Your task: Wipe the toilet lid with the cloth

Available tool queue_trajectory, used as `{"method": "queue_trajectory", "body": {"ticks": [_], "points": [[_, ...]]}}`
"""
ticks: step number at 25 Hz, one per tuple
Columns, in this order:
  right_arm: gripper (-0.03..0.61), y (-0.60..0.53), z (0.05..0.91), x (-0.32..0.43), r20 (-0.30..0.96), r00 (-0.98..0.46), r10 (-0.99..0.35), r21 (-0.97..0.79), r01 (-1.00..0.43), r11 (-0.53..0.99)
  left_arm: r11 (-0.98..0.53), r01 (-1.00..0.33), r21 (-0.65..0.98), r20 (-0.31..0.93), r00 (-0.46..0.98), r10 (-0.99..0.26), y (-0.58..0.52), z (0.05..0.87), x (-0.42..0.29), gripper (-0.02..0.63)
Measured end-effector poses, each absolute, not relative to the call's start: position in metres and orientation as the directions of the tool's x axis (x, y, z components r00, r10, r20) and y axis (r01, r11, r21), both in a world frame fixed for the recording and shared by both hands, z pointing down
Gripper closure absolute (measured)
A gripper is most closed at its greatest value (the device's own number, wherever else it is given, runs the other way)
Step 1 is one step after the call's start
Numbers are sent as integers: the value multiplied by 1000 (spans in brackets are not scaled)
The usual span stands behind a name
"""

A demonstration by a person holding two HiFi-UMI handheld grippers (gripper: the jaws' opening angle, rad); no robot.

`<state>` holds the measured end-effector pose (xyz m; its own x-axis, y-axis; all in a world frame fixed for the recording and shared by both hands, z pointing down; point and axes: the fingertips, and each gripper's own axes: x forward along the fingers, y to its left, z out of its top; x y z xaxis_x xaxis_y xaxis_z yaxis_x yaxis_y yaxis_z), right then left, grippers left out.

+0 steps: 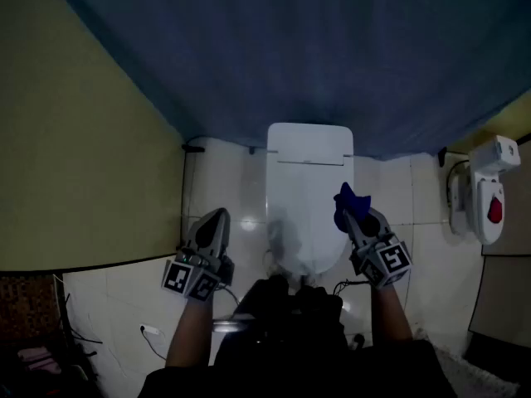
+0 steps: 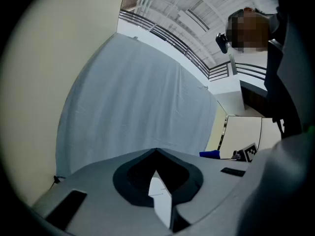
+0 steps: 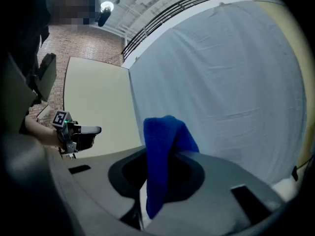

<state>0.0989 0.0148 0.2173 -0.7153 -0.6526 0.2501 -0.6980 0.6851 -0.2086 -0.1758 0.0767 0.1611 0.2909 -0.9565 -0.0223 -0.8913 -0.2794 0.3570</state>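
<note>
Seen from above, a dim washroom. A dark blue backdrop (image 1: 290, 48) hangs behind the toilet (image 1: 309, 143), a yellow wall (image 1: 75, 139) stands to the toilet's left, and a pale tiled floor (image 1: 224, 181) spreads around its base. Well to the toilet's right, a white fixture with a red patch (image 1: 485, 193) is mounted against the wall.

The toilet lid (image 1: 305, 214) is down, so the bowl is covered and nothing inside it can be seen.

A person stands at the front of the toilet with a gripper in each hand. The right gripper (image 1: 353, 210) hovers over the lid's right edge, its jaws clenched on a blue cloth (image 1: 344, 201). The cloth bunches above the jaw tips and trails down between them, apparently not yet pressed to the lid. It is probably held here ready to be lowered for wiping.

The left gripper (image 1: 217, 214) is over the floor just left of the toilet, its jaws closed together on nothing. It seems kept aside to leave the lid free.
</note>
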Motion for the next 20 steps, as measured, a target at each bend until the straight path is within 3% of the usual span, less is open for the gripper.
{"method": "queue_trajectory", "body": {"ticks": [10,17,20], "points": [[526,-56,341,-18,388,-771,-504,-355,-630,690,-292,-883,366,95,348,-933,4,241,-183,612],[525,-89,470,-125,532,-824,-194,-545,-509,666,-188,-897,401,256,307,-917,10,328,-199,612],[525,-103,517,-165,555,-817,-157,-565,-509,650,-140,-895,424,302,285,-910,21,362,-197,612]]}}
